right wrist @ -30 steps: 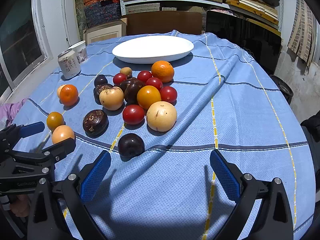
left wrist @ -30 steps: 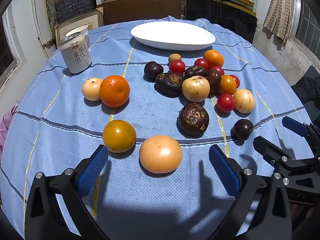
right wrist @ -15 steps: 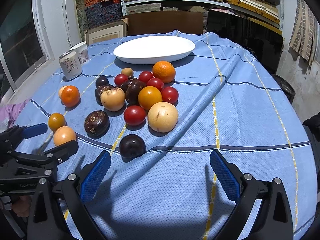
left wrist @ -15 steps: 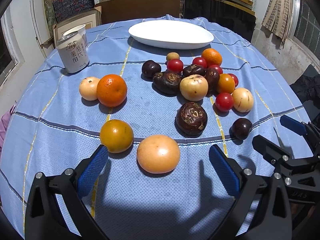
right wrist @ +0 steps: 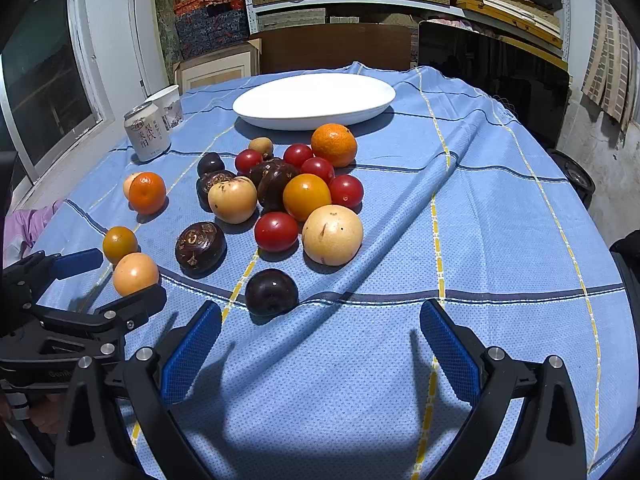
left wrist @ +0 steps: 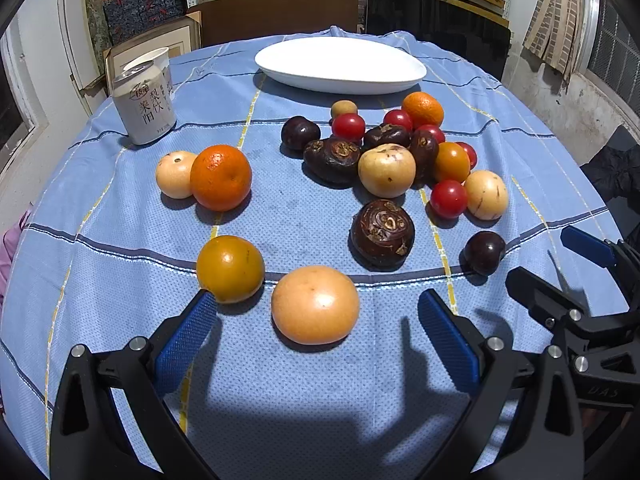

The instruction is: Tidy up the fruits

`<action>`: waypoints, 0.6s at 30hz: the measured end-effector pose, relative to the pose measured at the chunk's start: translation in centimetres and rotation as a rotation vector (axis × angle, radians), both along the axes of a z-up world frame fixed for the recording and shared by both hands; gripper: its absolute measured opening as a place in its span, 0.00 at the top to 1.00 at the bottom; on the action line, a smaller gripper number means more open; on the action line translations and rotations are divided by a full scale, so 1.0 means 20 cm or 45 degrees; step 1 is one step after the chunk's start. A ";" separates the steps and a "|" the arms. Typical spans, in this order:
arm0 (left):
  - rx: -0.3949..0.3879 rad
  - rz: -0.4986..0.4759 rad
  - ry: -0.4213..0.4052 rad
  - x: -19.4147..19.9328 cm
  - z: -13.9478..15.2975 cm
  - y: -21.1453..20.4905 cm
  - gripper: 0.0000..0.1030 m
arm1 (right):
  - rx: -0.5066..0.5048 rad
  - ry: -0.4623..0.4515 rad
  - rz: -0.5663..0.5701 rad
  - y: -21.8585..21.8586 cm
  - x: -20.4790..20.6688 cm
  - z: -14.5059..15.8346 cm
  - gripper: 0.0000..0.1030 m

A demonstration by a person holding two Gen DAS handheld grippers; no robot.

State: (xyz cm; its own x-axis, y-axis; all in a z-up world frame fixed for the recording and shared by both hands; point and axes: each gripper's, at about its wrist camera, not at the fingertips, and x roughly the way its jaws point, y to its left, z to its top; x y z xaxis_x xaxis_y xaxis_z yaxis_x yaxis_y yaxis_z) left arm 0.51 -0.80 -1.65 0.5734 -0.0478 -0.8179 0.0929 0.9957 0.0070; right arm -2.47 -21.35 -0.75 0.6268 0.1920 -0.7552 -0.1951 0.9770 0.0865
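On blue checked tablecloth [left wrist: 120, 264], loose mixed fruits below empty white oval plate [left wrist: 340, 65], pale orange round fruit [left wrist: 315, 305] between wide-open left gripper [left wrist: 316, 330] fingers, ungripped, right gripper [right wrist: 320, 338] wide open, empty, dark plum [right wrist: 271, 292] just ahead.

Both tools are matt black plastic — the left gripper [left wrist: 316, 332] has two angular fingers, each faced with a knurled blue pad [left wrist: 186, 340] and pinned by silver screws [left wrist: 137, 343]. The right gripper [right wrist: 320, 344] is built the same — blue pads, round silver screws, faint pale lettering stamped on its black frame.
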 end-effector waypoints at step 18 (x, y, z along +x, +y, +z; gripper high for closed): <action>-0.002 -0.023 0.015 -0.01 0.00 0.06 0.04 | -0.046 -0.034 0.024 0.00 -0.01 0.01 0.03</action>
State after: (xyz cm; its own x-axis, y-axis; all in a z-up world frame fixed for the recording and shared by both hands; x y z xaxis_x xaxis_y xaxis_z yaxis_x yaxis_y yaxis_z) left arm 0.25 0.47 -1.65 0.5626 -0.0595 -0.8246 0.1108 0.9938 0.0038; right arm -2.64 -21.43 -0.47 0.6431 0.1771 -0.7450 -0.2154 0.9754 0.0460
